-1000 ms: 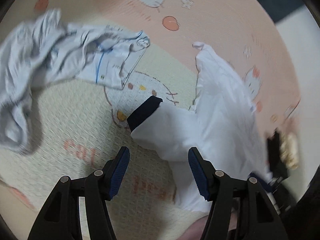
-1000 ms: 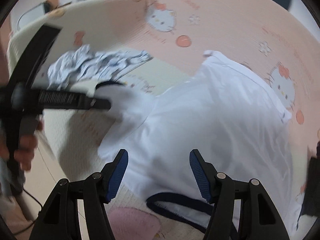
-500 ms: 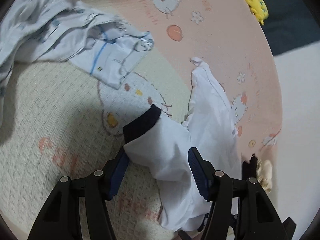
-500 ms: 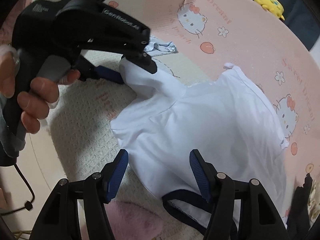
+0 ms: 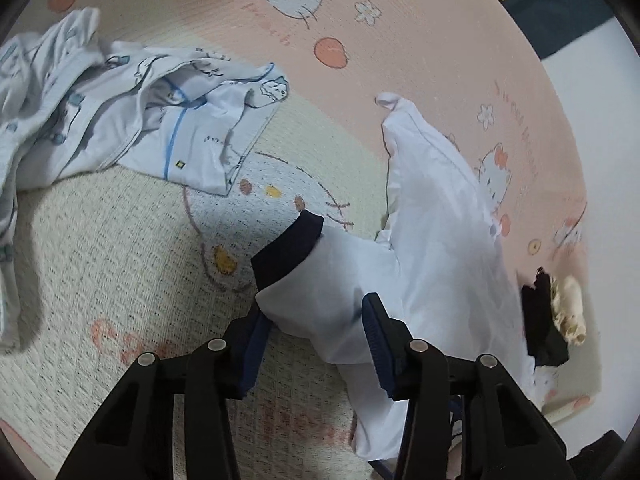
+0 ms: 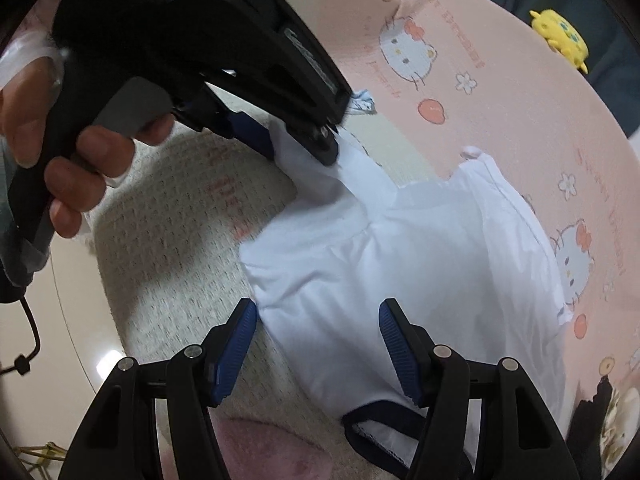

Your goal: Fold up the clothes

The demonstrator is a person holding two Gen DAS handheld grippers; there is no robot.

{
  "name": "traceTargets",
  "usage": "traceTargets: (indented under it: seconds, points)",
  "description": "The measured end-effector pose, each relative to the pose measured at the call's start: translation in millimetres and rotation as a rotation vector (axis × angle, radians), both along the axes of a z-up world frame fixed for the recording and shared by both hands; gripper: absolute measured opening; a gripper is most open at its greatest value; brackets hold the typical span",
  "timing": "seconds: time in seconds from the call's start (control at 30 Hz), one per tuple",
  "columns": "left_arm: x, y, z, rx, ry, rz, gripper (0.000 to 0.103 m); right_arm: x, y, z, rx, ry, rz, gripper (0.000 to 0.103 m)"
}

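Note:
A white shirt (image 5: pixel 436 240) (image 6: pixel 420 260) with navy trim lies spread on the pink and cream cartoon mat (image 5: pixel 400 40). Its sleeve, ending in a navy cuff (image 5: pixel 288 248), lies between the jaws of my left gripper (image 5: pixel 316 344) (image 6: pixel 296 148). Those jaws are closing around the sleeve, and the pads do not visibly pinch it. My right gripper (image 6: pixel 318 340) stands open just over the shirt's shoulder area, near the navy collar (image 6: pixel 380 416). A hand (image 6: pixel 80 160) holds the left gripper's handle.
A crumpled light-blue printed garment (image 5: pixel 140 120) lies on the mat to the far left. A yellow toy (image 6: pixel 560 36) sits past the mat's far edge. A black and cream object (image 5: pixel 556 312) lies at the mat's right edge. Bare floor (image 6: pixel 52 320) borders the mat's near left.
The left gripper came down over the sleeve and its jaws narrowed around it. The right gripper rolled and sank toward the shirt, and the left gripper now fills its upper left view.

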State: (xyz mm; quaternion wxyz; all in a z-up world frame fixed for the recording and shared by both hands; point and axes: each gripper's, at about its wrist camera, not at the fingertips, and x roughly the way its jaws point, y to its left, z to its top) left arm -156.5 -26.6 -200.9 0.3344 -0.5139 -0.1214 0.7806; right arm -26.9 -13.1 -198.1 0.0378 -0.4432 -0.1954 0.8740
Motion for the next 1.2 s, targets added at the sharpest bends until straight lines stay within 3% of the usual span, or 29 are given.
traceTargets:
  seconds: [0.17, 0.23, 0.27, 0.3, 0.47, 0.63, 0.73, 0.97, 1.07, 1.2]
  points:
    - [-2, -3, 0, 0.008, 0.005, 0.003, 0.043, -7, -5, -2, 0.018, 0.031, 0.022, 0.063]
    - [-2, -2, 1, -0.008, 0.017, 0.007, 0.036, -9, -4, -2, 0.009, 0.038, 0.009, 0.062]
    - [-2, -2, 1, -0.023, 0.027, 0.009, 0.025, -10, -3, -2, -0.006, 0.030, 0.006, 0.044]
    - [-2, -2, 1, -0.028, 0.035, 0.007, 0.016, -11, -2, -2, -0.010, 0.013, 0.000, 0.007]
    - [-3, -7, 10, -0.024, 0.092, -0.002, 0.009, -4, 11, 6, -0.053, -0.016, -0.036, 0.006]
    - [-7, -7, 25, -0.110, 0.171, -0.030, 0.008, 5, 26, 22, -0.126, -0.037, -0.069, 0.006]
    - [-11, -9, 24, -0.132, 0.154, -0.026, 0.008, 13, 26, 19, -0.205, -0.080, -0.071, 0.006]
    - [-19, -24, 4, -0.172, 0.107, 0.037, 0.008, 21, 17, 5, -0.205, -0.127, -0.037, 0.006]
    - [-17, -30, 12, -0.143, 0.138, 0.047, 0.008, 23, 18, 5, -0.210, -0.128, -0.039, 0.006]
    - [-14, -29, 14, -0.172, 0.162, 0.028, 0.008, 24, 19, 6, -0.204, -0.133, -0.040, 0.007]
